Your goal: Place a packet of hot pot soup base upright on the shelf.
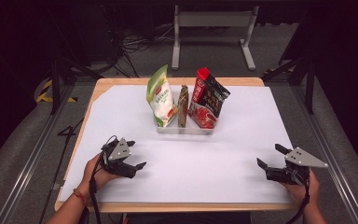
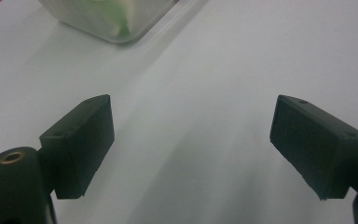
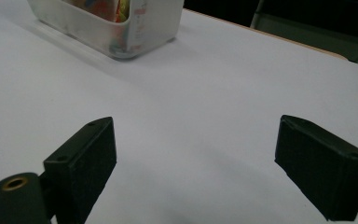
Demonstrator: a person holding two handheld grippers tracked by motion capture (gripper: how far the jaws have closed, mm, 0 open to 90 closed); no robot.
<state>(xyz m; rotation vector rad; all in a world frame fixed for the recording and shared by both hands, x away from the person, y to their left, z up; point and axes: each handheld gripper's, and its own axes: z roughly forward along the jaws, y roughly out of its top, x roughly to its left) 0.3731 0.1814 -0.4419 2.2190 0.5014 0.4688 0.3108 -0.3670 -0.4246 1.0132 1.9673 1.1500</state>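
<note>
I see a wooden table [image 1: 98, 88] covered by a white sheet [image 1: 186, 163]. Toward the far middle of the sheet stands a clear plastic tray [image 1: 184, 129], and three snack packets stand upright in it side by side. On the left is a green and white pouch [image 1: 160, 95], leaning slightly to the left. In the middle is a thin brown packet [image 1: 182, 106], seen almost edge-on. On the right is a red and black pouch [image 1: 207, 99], tilted to the right, its top corner hanging out past the tray.

My left gripper [image 1: 136, 154] sits near the front left of the sheet, held in the person's left hand [image 1: 95, 171], with a grey three-cornered plate on top. Its jaws stand wide apart with nothing between them. In the left gripper view I see bare white sheet between the jaws, and a corner of the tray with something green inside at the top edge.

My right gripper [image 1: 271, 156] is near the front right corner of the sheet, held in the right hand [image 1: 303, 189]. Its jaws are also spread wide and hold nothing. In the right gripper view the tray corner with red packaging shows at the top left, well apart from the jaws.

Both grippers are well apart from the tray and from each other.
</note>
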